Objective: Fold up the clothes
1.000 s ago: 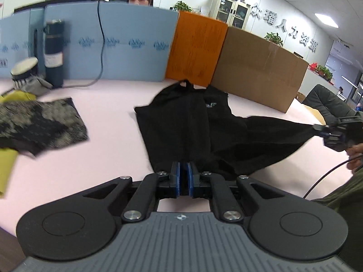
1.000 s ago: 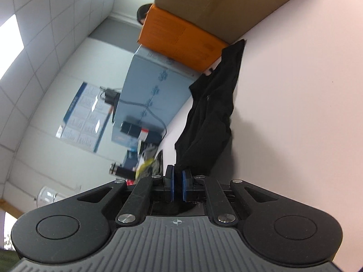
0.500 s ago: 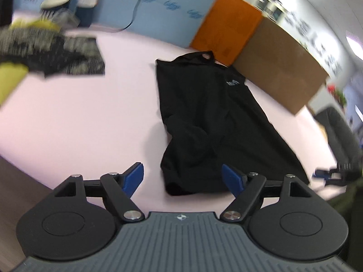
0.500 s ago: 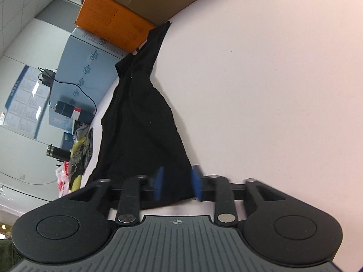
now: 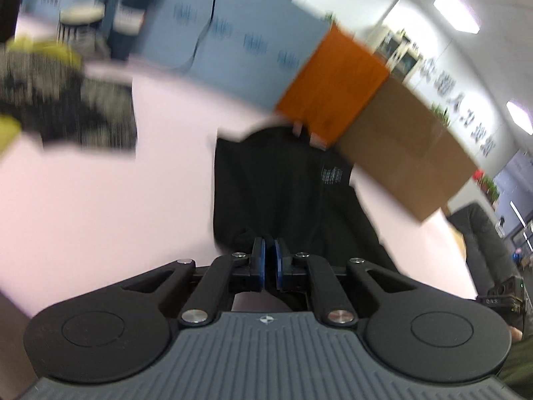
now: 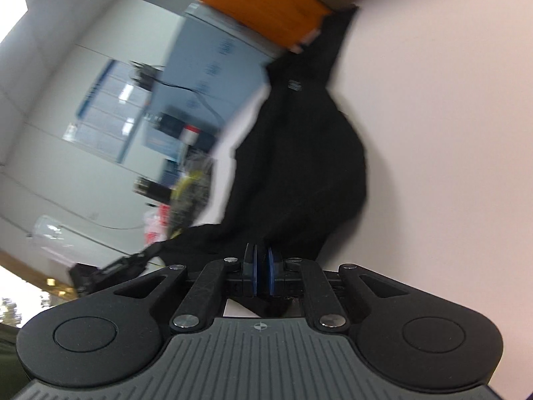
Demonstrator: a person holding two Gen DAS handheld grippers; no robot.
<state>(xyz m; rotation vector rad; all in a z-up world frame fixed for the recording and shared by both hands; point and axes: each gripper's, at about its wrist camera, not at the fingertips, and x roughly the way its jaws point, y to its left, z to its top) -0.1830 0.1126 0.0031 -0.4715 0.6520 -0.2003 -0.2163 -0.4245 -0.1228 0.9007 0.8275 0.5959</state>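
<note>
A black garment lies on the pink table, stretching from the orange board toward me, with a small pale logo on its chest. My left gripper is shut on the garment's near edge. In the right wrist view the same black garment runs away from my right gripper, which is shut on another part of its near edge. The other hand-held gripper shows at the lower left of the right wrist view. Both views are blurred by motion.
A folded grey patterned cloth and a yellow-green one lie at the left of the pink table. Blue, orange and brown cardboard boards wall the far side. A bottle and jar stand at the far left.
Half a second ago both grippers were open around the garment's near edge; now both are shut on it. Both cameras have tilted up and the views are blurred.
</note>
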